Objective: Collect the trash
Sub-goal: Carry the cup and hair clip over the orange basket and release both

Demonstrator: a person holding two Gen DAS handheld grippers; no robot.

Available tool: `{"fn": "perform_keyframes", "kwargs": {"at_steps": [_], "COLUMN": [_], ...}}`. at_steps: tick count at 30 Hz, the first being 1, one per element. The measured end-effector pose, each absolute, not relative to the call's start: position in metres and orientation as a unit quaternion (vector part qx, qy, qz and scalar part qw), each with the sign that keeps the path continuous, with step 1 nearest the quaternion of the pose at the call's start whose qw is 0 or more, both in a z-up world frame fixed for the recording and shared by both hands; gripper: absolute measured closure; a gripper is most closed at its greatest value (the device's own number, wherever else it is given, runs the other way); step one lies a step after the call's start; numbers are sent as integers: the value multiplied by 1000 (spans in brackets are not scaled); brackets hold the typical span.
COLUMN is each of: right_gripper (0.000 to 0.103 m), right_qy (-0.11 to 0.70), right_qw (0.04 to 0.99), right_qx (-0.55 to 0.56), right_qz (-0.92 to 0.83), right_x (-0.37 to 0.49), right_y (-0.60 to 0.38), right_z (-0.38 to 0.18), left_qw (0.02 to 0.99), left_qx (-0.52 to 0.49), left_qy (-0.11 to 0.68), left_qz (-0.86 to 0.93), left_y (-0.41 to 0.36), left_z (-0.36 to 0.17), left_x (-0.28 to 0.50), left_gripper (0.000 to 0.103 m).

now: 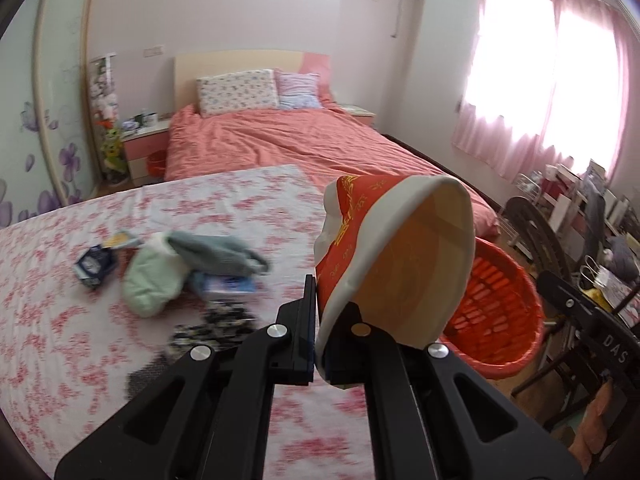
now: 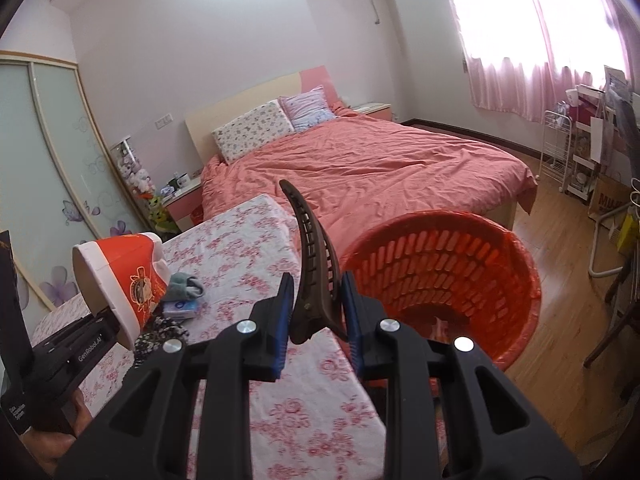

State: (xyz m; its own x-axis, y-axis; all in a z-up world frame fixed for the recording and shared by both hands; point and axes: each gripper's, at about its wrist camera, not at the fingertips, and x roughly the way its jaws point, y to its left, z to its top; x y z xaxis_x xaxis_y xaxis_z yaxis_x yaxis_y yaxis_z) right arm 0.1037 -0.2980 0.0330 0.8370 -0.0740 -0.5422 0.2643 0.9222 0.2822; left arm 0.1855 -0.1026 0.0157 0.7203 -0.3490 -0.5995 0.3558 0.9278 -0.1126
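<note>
My left gripper (image 1: pixel 318 328) is shut on the rim of a crumpled red and white paper cup (image 1: pixel 384 256), held tilted above the table's right side near the orange basket (image 1: pixel 496 308). The cup also shows in the right wrist view (image 2: pixel 124 280), at the far left. My right gripper (image 2: pixel 316 312) is shut on a brown hair clip (image 2: pixel 314 268), held upright above the table edge, just left of the orange basket (image 2: pixel 444 276). The basket stands on the floor beside the table; something red lies at its bottom.
The table wears a pink floral cloth (image 1: pixel 120 360). On it lie green and grey socks (image 1: pixel 180 264), a blue box (image 1: pixel 94 266), a tissue pack (image 2: pixel 180 308) and a dark patterned cloth (image 1: pixel 216 324). A bed (image 2: pixel 360 164) stands behind, a rack and chairs (image 2: pixel 600 168) at right.
</note>
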Motion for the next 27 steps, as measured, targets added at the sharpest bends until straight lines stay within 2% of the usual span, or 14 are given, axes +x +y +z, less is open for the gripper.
{"fn": "perform_keyframes", "kwargs": {"at_steps": [23, 24, 25, 26, 27], "right_gripper": [77, 75, 75, 69, 62], "right_qy": [274, 276, 275, 274, 275], "right_qw": [916, 915, 913, 912, 911], "right_qx": [251, 255, 260, 266, 269], "right_qz": [-149, -148, -149, -149, -150], "right_x": [117, 121, 123, 125, 129], "right_y": [-417, -421, -424, -428, -432], "right_z": [-4, -5, -6, -8, -10], "left_qw": [874, 872, 870, 869, 869], "left_qx": [49, 49, 51, 53, 53], "left_qy": [369, 374, 378, 383, 385], "left_qz": [-311, -311, -311, -310, -305], "left_y": [-256, -259, -261, -262, -260], "left_z": [-16, -18, -21, -23, -26], "left_x": [192, 194, 196, 198, 198], "left_gripper": [99, 95, 81, 72, 58]}}
